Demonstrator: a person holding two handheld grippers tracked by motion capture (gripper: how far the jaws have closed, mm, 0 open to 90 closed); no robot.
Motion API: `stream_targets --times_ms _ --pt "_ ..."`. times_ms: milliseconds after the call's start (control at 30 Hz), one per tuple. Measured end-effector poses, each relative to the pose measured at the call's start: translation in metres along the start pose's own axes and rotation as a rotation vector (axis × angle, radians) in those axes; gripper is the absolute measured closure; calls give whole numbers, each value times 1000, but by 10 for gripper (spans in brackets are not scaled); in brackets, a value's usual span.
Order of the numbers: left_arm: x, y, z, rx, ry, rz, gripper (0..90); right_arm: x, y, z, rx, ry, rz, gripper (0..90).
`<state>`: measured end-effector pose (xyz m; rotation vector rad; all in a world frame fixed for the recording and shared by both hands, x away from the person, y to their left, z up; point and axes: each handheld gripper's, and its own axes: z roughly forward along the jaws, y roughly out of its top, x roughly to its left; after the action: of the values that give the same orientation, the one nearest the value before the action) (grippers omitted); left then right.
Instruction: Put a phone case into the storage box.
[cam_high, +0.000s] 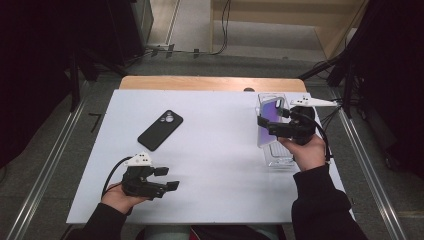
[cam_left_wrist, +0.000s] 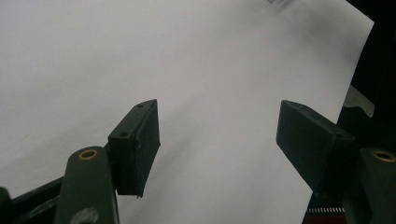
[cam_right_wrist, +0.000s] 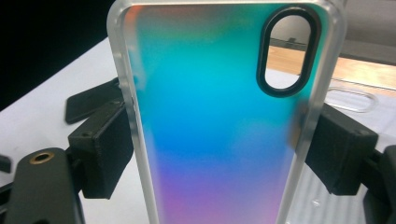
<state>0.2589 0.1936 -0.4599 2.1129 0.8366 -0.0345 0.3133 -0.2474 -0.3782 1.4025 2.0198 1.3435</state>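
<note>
the right hand-held gripper (cam_right_wrist: 219, 154) is clamped on the iridescent phone case (cam_right_wrist: 215, 121), lifted above the table (cam_high: 215, 150). the left hand-held gripper (cam_left_wrist: 217, 140) waits with jaws apart. next likely: carry it to the black phone (cam_high: 160, 130) and align.

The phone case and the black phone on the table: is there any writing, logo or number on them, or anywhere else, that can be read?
None can be read.
Phone case, held in the right gripper: a plain rainbow back, no print.
Black phone, lying back up: no logo can be made out, too small.
Table: bare white; at its far edge, dark marks too blurred to read.
</note>
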Motion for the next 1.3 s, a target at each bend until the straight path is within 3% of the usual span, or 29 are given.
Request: stream_targets --times_ms 167,333,733,1000,1133,1300 --pt "1 0 0 -6 -1 -6 309 -9 1 -1 -34 -11 12 153" --pt "3 0 -2 -9 -1 -11 309 -23 1 -1 -49 -59 41 152" --pt "4 0 -1 -14 -3 -15 309 -38 9 14 -47 -143 62 153" --pt "5 0 -4 -23 6 -18 309 -52 18 20 -53 -154 105 153" --pt "4 0 -4 -18 11 -16 309 -57 24 29 -49 -176 106 152" --pt "5 0 -4 -17 15 -18 309 -57 34 42 -35 -211 64 152"
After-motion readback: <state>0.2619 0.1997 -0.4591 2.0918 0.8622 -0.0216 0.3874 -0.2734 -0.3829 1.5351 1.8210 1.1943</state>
